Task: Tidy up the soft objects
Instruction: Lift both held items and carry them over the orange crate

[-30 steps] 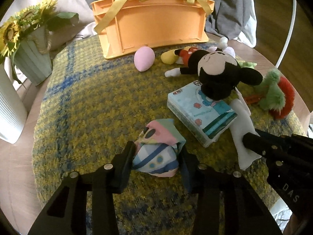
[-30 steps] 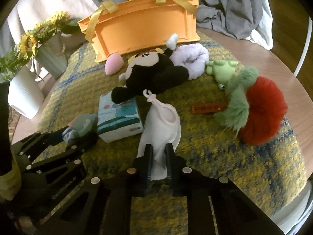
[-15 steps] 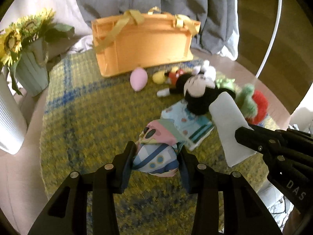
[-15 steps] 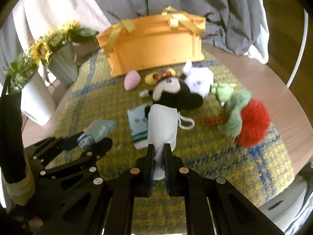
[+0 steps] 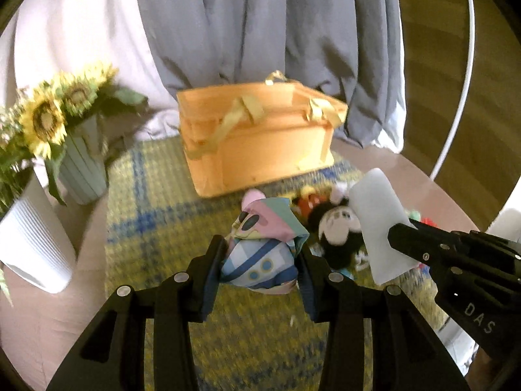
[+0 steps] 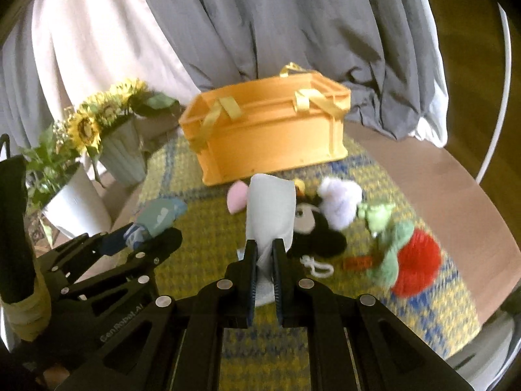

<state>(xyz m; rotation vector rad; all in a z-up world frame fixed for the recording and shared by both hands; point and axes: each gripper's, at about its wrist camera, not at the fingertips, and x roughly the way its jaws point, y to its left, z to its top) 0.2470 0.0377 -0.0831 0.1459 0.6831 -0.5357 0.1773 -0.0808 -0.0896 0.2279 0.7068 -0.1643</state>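
My left gripper is shut on a pastel patterned soft toy and holds it up above the yellow-blue mat. My right gripper is shut on a white cloth pouch, also lifted; the pouch also shows in the left wrist view. The orange basket with yellow handles stands at the back of the mat. On the mat lie a Mickey plush, a pink egg-shaped toy, a lilac plush and a green-and-red plush.
A sunflower vase and a white ribbed pot stand at the left on the round wooden table. Grey and white curtains hang behind. A white hoop rises at the right.
Both grippers have risen well above the mat with their loads and moved towards the basket. The toys on the mat look smaller and farther below.
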